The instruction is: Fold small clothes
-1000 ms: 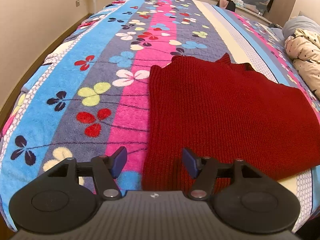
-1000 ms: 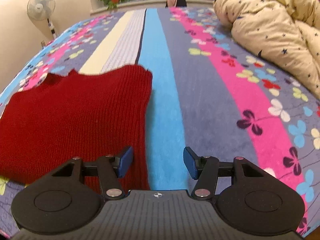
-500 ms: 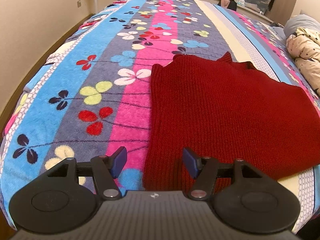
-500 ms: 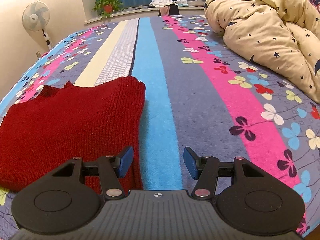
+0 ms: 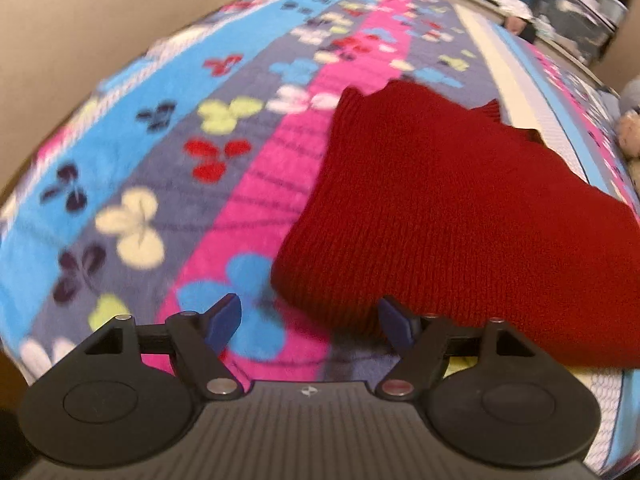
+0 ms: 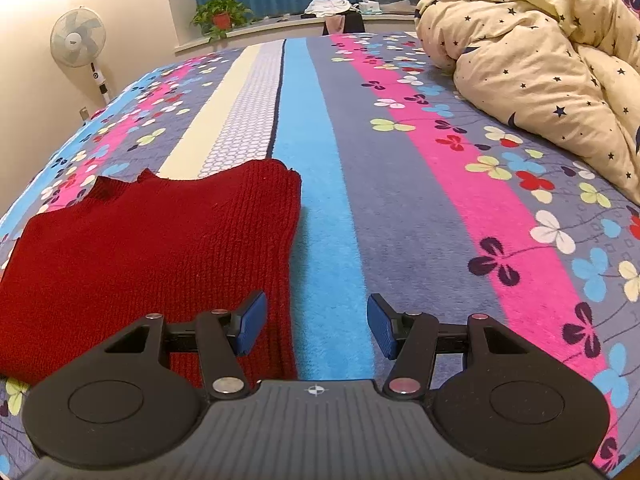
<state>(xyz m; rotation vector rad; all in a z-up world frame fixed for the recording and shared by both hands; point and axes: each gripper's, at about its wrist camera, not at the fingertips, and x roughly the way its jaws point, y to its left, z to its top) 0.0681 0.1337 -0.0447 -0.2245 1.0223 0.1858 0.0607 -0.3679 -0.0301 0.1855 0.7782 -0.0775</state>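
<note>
A dark red knitted sweater (image 5: 440, 208) lies flat on the striped flowered blanket (image 5: 168, 152). In the left wrist view its near left corner sits just beyond my open, empty left gripper (image 5: 310, 322). In the right wrist view the sweater (image 6: 152, 252) fills the left side, and its right edge runs down past the left fingertip of my open, empty right gripper (image 6: 316, 322). The right gripper hovers over the light blue stripe beside the sweater's edge.
A crumpled cream duvet with dark stars (image 6: 540, 64) lies on the right of the bed. A standing fan (image 6: 78, 44) and a potted plant (image 6: 220, 14) are at the far wall. The bed's left edge and a beige wall (image 5: 80, 40) are close.
The left gripper has swung and dropped toward the sweater's near left corner; its view is blurred. The right gripper has tilted up and drawn back a little. Both stay open.
</note>
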